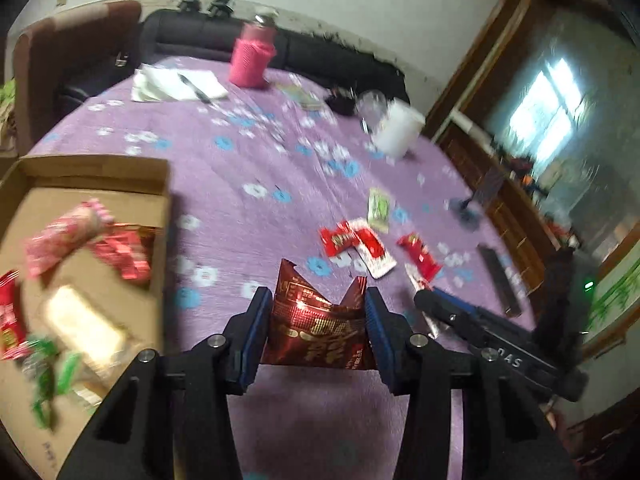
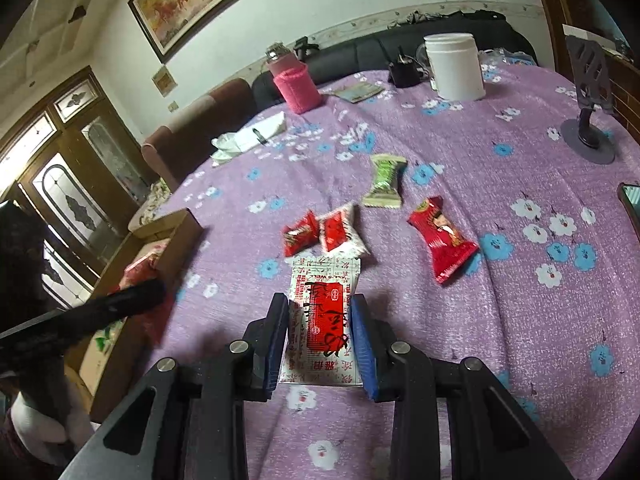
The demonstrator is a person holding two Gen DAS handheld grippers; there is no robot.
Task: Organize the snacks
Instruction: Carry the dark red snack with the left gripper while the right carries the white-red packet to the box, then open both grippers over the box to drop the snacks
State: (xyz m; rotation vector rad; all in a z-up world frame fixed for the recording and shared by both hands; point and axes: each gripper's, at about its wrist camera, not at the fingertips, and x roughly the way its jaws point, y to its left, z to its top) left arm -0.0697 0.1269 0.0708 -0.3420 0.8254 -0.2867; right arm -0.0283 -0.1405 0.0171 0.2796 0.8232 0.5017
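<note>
My left gripper (image 1: 316, 304) is shut on a dark red snack packet (image 1: 320, 328) and holds it above the purple floral tablecloth (image 1: 248, 168), just right of the cardboard box (image 1: 96, 168). The box holds several wrapped snacks (image 1: 84, 224). My right gripper (image 2: 320, 308) is shut on a white and red sachet (image 2: 322, 316) low over the cloth. Beyond it lie two small red packets (image 2: 300, 234), a green packet (image 2: 384, 180) and a long red packet (image 2: 442, 238). The same loose packets (image 1: 352, 240) show in the left wrist view, with the right gripper (image 1: 424, 300) beside them.
A pink sleeved bottle (image 2: 294, 84), a white jar (image 2: 456, 66), white papers with a pen (image 2: 248, 138), a dark cup (image 2: 404, 72) and a grey phone stand (image 2: 588, 112) stand on the far side of the table. A phone edge (image 2: 632, 208) lies right. A dark sofa (image 1: 216, 40) runs behind.
</note>
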